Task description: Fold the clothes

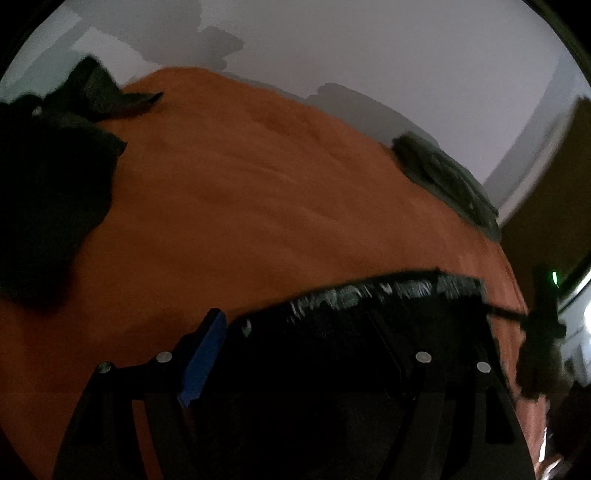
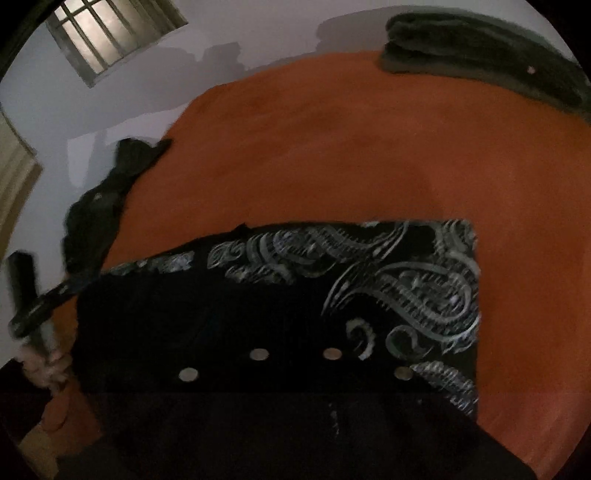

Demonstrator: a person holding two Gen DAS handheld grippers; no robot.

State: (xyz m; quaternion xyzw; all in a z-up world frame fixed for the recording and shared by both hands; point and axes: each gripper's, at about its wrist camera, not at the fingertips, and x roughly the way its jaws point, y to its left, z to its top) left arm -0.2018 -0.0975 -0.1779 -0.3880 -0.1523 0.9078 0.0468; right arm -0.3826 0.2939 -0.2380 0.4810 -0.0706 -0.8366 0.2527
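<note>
A black garment with a grey-white paisley print point(image 2: 406, 280) lies spread on the orange bed cover point(image 2: 351, 147). It also shows in the left wrist view point(image 1: 388, 291), covering most of my left gripper point(image 1: 314, 332); only its blue left finger pad point(image 1: 205, 354) shows clearly. In the right wrist view the other gripper point(image 2: 33, 299) pinches the garment's left corner. My right gripper point(image 2: 295, 332) is dark against the black cloth, and its jaws cannot be made out. In the left wrist view the other gripper point(image 1: 539, 325) holds the garment's right corner.
A pile of dark clothes point(image 1: 48, 177) lies on the bed's left side, also in the right wrist view point(image 2: 107, 206). A folded grey-green garment point(image 1: 447, 181) sits at the far right corner point(image 2: 480, 55). White walls and a barred window point(image 2: 107, 33) lie behind.
</note>
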